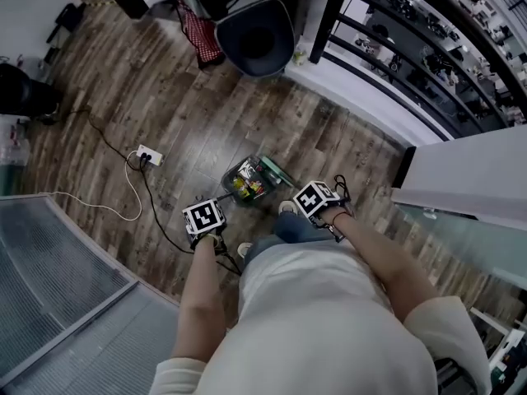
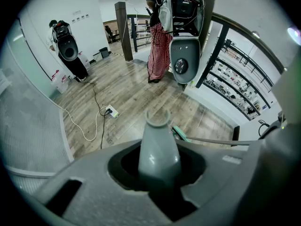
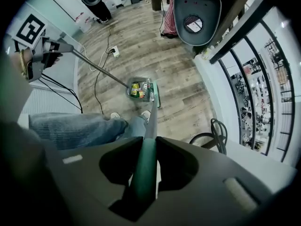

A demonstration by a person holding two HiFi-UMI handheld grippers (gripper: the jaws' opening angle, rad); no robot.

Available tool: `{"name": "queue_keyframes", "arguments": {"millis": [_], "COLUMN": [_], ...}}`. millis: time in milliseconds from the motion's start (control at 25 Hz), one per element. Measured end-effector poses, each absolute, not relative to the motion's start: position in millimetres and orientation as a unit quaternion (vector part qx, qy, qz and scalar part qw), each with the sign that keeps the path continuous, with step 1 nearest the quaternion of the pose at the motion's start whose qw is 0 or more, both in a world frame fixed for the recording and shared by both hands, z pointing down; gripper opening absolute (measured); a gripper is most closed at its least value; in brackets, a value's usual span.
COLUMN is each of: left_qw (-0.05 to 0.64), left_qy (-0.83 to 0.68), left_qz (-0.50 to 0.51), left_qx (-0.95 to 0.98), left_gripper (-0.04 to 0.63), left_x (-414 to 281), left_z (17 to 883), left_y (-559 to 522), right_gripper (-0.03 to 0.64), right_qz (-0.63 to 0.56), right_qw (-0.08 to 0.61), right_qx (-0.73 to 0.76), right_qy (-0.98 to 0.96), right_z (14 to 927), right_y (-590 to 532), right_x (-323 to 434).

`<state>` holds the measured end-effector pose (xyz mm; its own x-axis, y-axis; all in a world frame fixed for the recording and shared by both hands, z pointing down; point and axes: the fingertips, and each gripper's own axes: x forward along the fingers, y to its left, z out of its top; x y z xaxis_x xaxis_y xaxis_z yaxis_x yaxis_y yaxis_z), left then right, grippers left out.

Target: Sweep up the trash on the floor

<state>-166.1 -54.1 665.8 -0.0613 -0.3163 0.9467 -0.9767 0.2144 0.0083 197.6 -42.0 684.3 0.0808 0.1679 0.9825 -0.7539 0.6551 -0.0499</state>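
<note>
Two handles are being held: the left gripper (image 2: pixel 157 171) is closing its fingers on the grey dustpan handle (image 2: pixel 158 147), the dustpan (image 1: pixel 233 174) is sitting on the wooden floor (image 1: pixel 181 109) holding colourful trash (image 1: pixel 244 187), and the right gripper (image 3: pixel 143 175) is clamping the green broom handle (image 3: pixel 145 161), its broom head (image 1: pixel 277 171) just beside the pan.

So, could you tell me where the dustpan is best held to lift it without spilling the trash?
At the flared grey top end of its long handle, coming from above, as the left gripper grips it now. The handle slants up from the dustpan, so holding it high should let the pan hang roughly level and probably keeps the trash inside.
</note>
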Motion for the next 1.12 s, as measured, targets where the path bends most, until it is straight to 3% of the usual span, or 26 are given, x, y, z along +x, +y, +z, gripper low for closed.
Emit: {"name": "queue_keyframes", "arguments": {"millis": [680,1120], "left_qw": [0.46,0.461], "left_qy": [-0.624,-0.62], "left_qz": [0.361,0.36], "left_qx": [0.519,0.522], "left_gripper": [0.095,0.094], "left_x": [-154.6,-164.0], "left_z": [670.8,669.8], "left_y": [-58.9,-50.4], "right_gripper": [0.098,0.097], "right_qz": [0.41,0.3], "right_qw": [0.659,0.699], "right_qx": [0.239,0.207], "right_qy": [-0.583,-0.615], "right_z": [681.6,666.2], "right_y": [-13.2,13.5], "right_x": [145.9,139.6]}}
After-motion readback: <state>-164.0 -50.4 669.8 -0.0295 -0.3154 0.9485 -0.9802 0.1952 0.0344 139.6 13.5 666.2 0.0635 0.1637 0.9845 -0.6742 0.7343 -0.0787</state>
